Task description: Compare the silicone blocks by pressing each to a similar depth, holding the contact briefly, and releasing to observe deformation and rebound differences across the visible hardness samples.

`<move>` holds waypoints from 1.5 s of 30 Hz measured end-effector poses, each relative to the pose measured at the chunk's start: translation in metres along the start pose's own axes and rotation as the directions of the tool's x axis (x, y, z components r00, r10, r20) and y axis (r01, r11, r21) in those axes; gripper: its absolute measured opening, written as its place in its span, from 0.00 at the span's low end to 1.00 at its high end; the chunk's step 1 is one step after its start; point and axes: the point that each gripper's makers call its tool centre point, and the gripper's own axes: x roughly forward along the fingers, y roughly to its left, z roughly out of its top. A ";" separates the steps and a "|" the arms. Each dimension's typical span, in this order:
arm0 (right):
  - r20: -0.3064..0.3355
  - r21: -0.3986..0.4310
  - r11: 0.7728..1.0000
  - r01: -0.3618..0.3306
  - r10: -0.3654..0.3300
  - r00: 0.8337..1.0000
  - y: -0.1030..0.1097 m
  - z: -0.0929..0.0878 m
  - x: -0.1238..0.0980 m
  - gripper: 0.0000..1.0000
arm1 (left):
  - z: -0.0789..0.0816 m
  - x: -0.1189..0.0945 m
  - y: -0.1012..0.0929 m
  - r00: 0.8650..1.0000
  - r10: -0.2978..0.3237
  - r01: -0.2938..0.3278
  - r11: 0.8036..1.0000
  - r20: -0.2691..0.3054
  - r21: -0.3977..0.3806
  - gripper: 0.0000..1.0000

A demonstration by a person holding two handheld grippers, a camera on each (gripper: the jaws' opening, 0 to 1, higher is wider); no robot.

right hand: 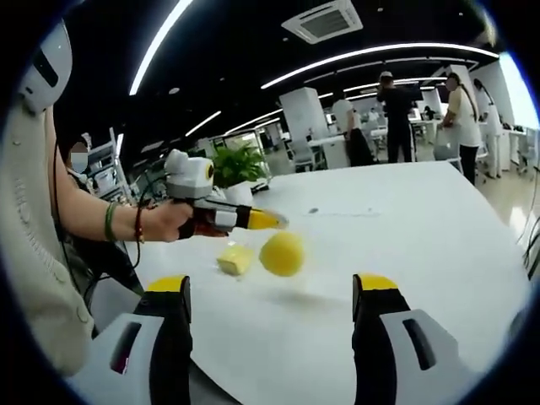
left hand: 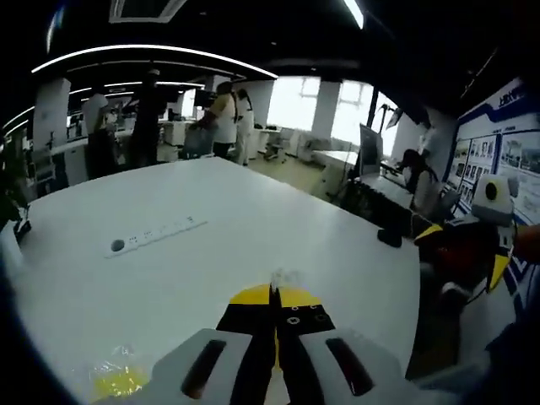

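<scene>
— Where are the silicone blocks?
— The yellow round block point(right hand: 282, 253) and square block point(right hand: 235, 259) lie on the white surface point(right hand: 405, 236), just beyond the right hand-held gripper point(right hand: 274, 291), whose jaws stand apart.
— And the left hand-held gripper point(left hand: 275, 297)?
— Its jaws are together.

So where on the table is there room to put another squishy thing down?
The table is bare between the right gripper jaws and on toward its far edge. Near the left gripper it is bare up to the white strip. It is crowded around the yellow ball and yellow block, where the left gripper reaches in.
</scene>
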 end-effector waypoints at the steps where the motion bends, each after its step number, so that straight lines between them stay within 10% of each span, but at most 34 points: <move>1: -0.001 -0.009 1.000 -0.002 0.002 1.000 0.002 0.001 0.000 0.72 | 0.001 -0.004 0.000 1.000 -0.002 0.002 1.000 0.004 -0.013 0.00; 25: -0.114 -0.318 0.922 -0.218 0.192 0.975 0.077 0.058 0.044 0.78 | 0.062 -0.156 0.009 0.991 0.033 -0.043 0.996 0.126 0.080 0.00; 45: -0.229 -0.394 0.817 -0.421 0.357 0.906 0.131 0.086 0.139 0.73 | 0.075 -0.201 -0.013 0.990 -0.031 0.012 0.990 0.140 0.139 0.00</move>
